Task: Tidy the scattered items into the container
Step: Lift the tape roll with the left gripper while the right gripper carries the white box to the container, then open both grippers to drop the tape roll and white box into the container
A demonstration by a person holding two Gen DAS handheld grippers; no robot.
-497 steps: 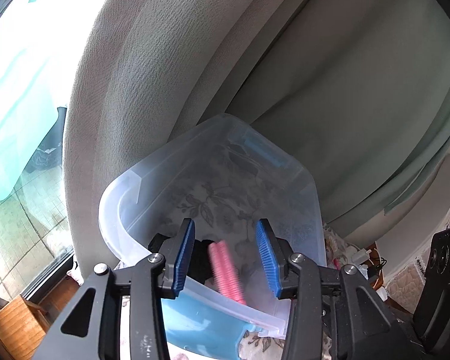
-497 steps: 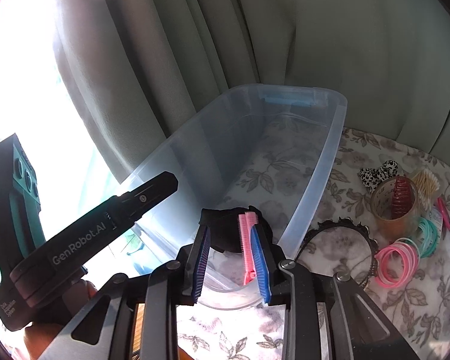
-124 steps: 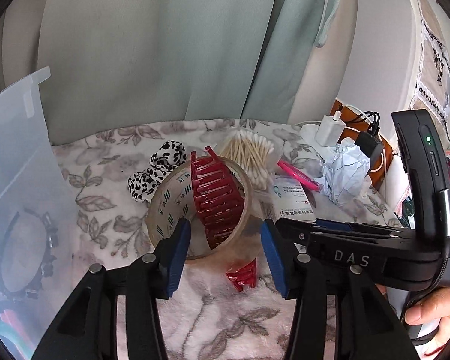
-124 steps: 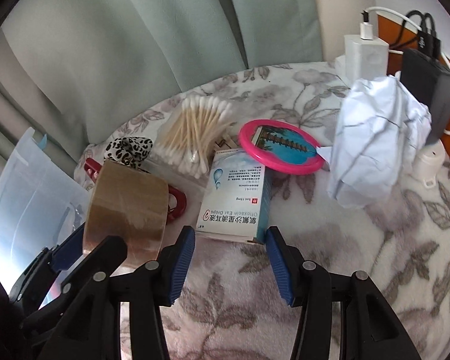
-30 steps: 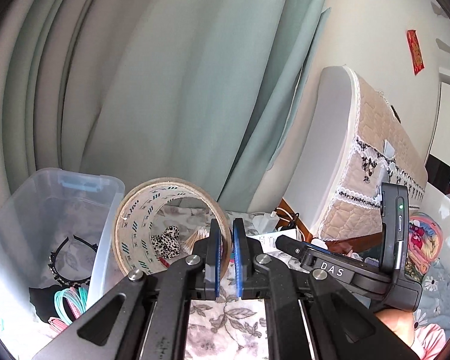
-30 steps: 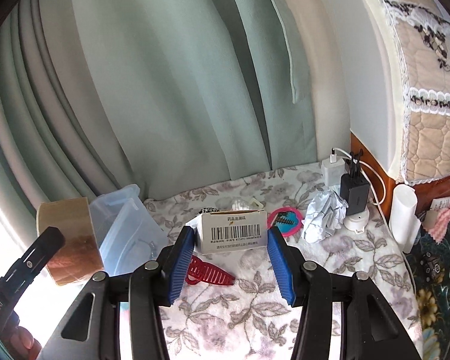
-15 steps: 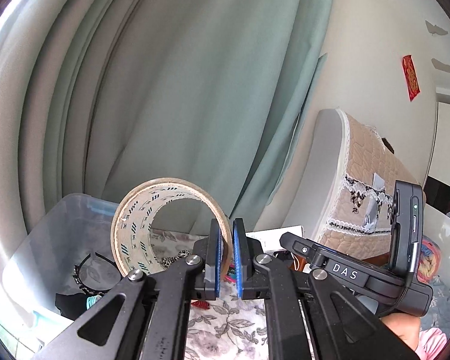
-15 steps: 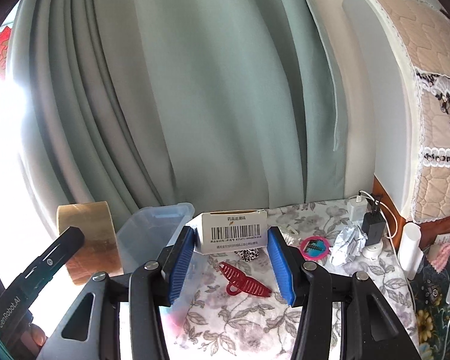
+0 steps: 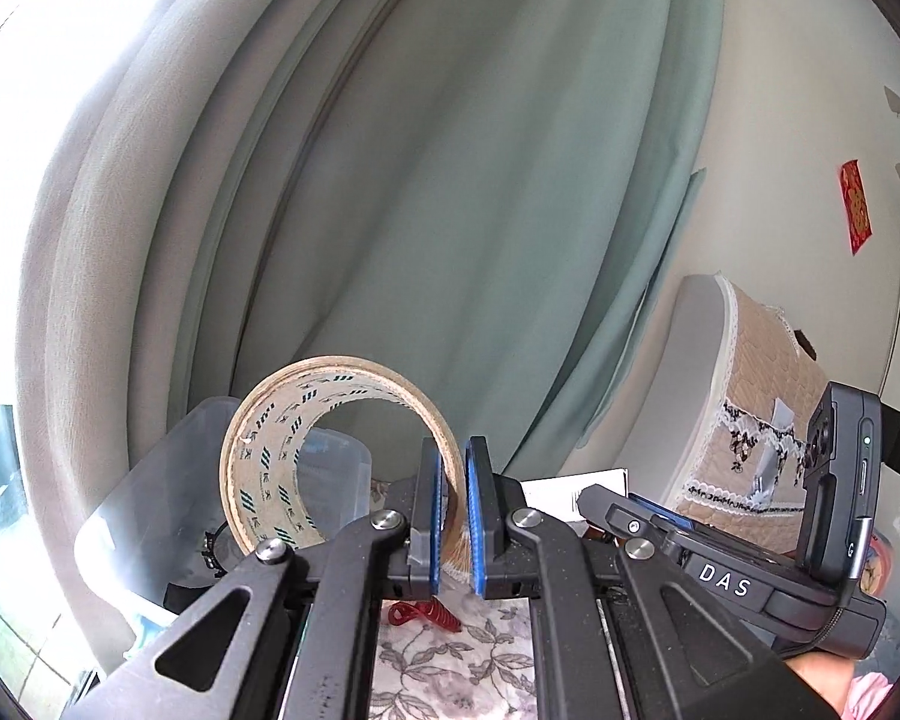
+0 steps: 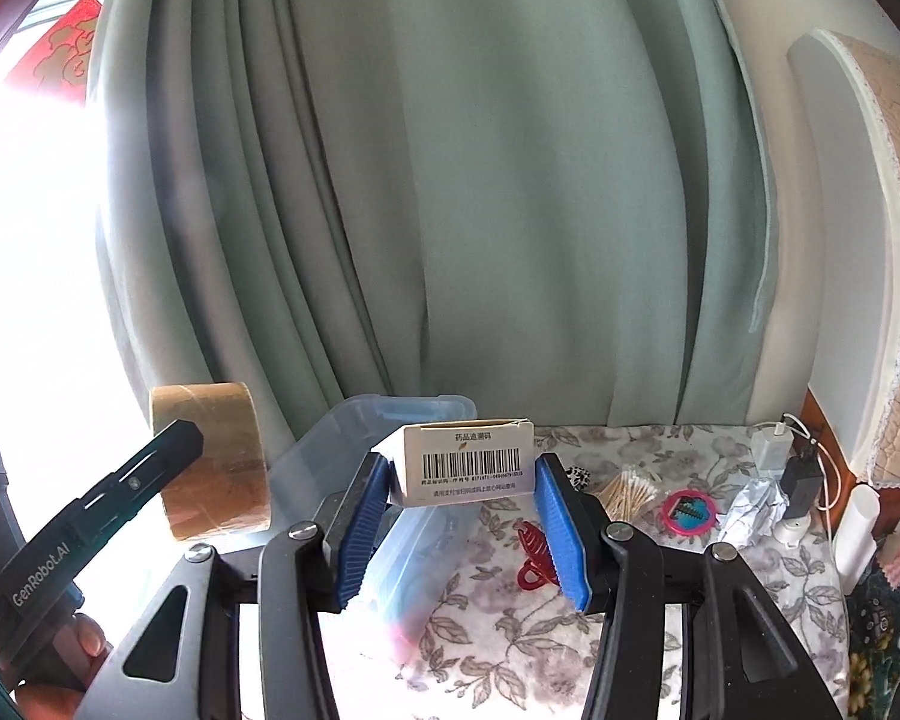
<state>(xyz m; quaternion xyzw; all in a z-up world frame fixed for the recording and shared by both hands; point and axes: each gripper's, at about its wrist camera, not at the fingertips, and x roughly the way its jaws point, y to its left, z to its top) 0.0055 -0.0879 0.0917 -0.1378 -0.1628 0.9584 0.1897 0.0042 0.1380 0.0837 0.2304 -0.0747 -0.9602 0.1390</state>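
Observation:
My left gripper (image 9: 452, 516) is shut on the wall of a brown tape roll (image 9: 270, 462), held high in the air. The same tape roll (image 10: 210, 462) shows at the left of the right wrist view. Below and left of it sits the clear plastic container (image 9: 144, 510), with a black headband inside. My right gripper (image 10: 461, 516) is shut on a white medicine box (image 10: 465, 462) with a barcode facing me, held above the container (image 10: 342, 438). A red claw clip (image 10: 534, 552), cotton swabs (image 10: 627, 489), a pink round mirror (image 10: 690, 510) and a leopard scrunchie (image 10: 579, 476) lie on the floral cloth.
Green curtains (image 10: 480, 210) hang behind the table. Crumpled white paper (image 10: 753, 507), chargers with cables (image 10: 792, 462) and a white bottle (image 10: 864, 528) sit at the right. A padded headboard (image 9: 750, 408) stands at the far right. Bright window light comes from the left.
Both grippers have risen and tilted up since a second ago, each keeping its item. The container and table now sit lower in both views.

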